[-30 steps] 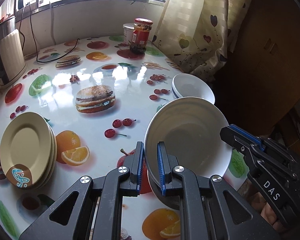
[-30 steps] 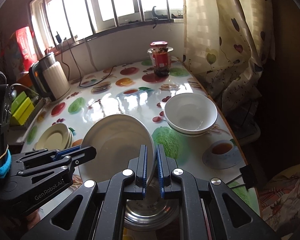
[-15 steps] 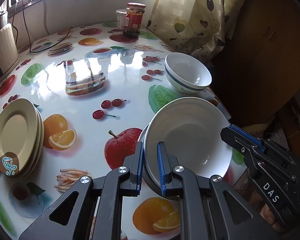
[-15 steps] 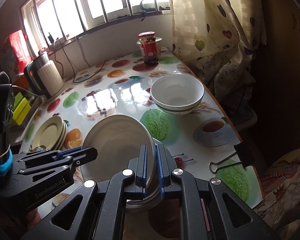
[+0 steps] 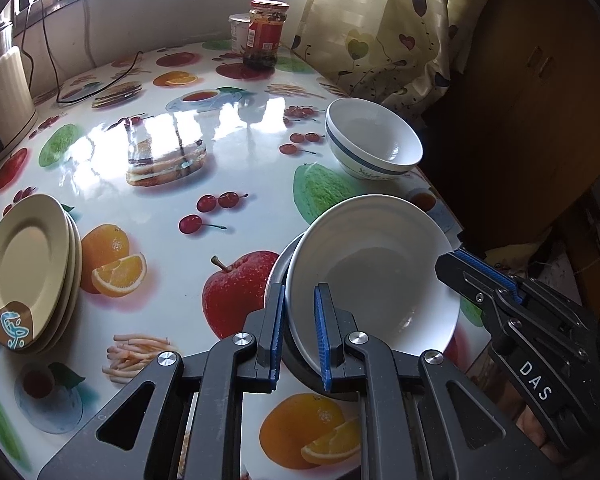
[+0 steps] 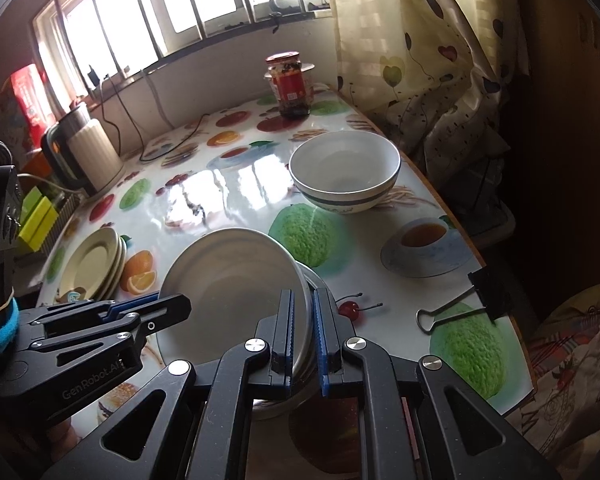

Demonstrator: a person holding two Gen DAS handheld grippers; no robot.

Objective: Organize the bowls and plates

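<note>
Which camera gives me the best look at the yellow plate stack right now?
The left wrist view: the yellow plate stack is large, showing layered rims and the brown-and-blue mark on the top plate. The right wrist view shows the stack small and distant, its near edge cut off by the left tongs.

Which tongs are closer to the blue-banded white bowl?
Right. The right tongs grip the white plate's rim on the bowl's side; the left tongs hold its opposite rim, farther away.
</note>
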